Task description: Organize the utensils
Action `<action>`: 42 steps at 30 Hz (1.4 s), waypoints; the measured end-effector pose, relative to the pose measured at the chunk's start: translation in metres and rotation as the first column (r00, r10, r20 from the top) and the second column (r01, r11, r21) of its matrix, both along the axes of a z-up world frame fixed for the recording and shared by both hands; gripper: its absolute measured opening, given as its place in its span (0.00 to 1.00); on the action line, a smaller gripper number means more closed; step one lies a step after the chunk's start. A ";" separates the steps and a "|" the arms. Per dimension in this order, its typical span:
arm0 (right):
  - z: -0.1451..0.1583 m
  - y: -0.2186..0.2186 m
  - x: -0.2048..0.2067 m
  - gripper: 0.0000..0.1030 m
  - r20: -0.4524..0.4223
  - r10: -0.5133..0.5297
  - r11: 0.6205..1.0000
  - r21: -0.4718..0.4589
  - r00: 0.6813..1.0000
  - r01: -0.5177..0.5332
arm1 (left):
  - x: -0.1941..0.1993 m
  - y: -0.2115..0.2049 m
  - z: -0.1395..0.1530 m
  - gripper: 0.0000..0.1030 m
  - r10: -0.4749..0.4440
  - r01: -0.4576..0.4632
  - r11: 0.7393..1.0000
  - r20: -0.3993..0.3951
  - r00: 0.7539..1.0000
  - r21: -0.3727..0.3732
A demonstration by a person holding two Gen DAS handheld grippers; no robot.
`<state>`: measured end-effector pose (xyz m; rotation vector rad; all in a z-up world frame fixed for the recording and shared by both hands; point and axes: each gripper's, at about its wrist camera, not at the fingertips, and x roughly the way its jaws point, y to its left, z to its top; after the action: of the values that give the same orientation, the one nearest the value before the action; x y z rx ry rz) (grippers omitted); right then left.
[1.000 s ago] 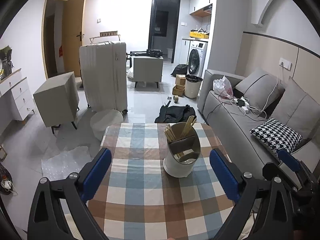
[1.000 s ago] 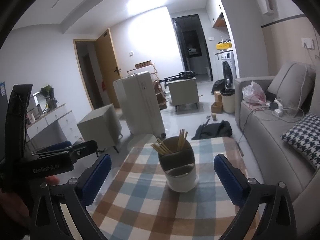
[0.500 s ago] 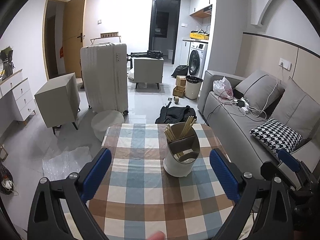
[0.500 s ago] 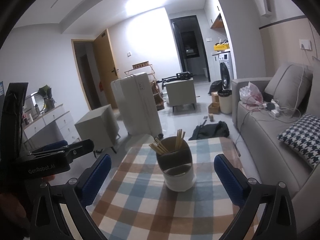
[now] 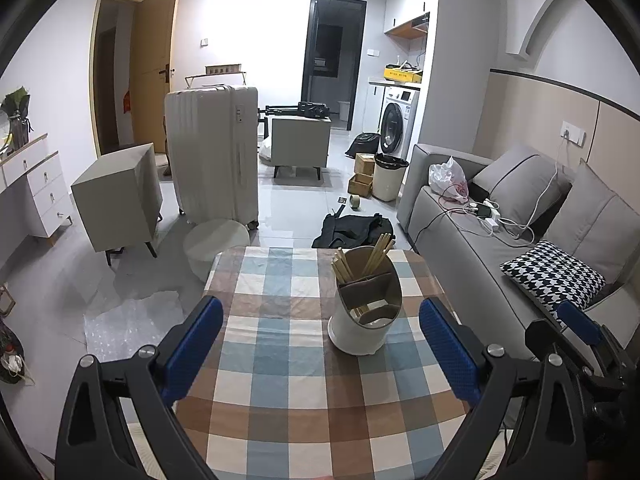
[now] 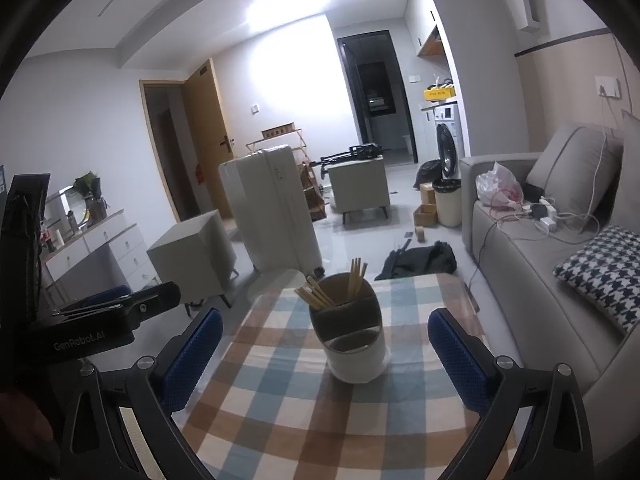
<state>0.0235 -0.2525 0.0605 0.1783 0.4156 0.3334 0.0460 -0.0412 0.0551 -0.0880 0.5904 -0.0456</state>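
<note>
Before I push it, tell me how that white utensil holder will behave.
The utensil holder is tall on a narrow base, so probably tippy. The chopsticks lean loose and may rattle or shift. The checked cloth under it could bunch.

Black tool (image 5: 321,344) frames, blue apparently textured pads (image 5: 448,348)

A home living room: grey sofa (image 5: 500,216), suitcase (image 5: 212,152), washing machine (image 5: 396,124), checked-cloth table (image 5: 288,360).
</note>
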 end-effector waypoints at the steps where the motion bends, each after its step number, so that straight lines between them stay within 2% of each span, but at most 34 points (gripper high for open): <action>1: 0.000 0.000 0.000 1.00 -0.001 0.001 1.000 0.001 1.000 -0.001 | 0.000 0.000 0.000 0.93 0.000 0.000 1.000 -0.002 1.000 0.000; 42: 0.002 -0.003 -0.001 1.00 -0.003 -0.016 1.000 0.004 1.000 0.017 | -0.003 -0.002 0.001 0.93 -0.001 0.001 1.000 0.008 1.000 0.007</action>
<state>0.0223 -0.2554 0.0626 0.1860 0.4161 0.3178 0.0428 -0.0428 0.0564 -0.0808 0.5826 -0.0451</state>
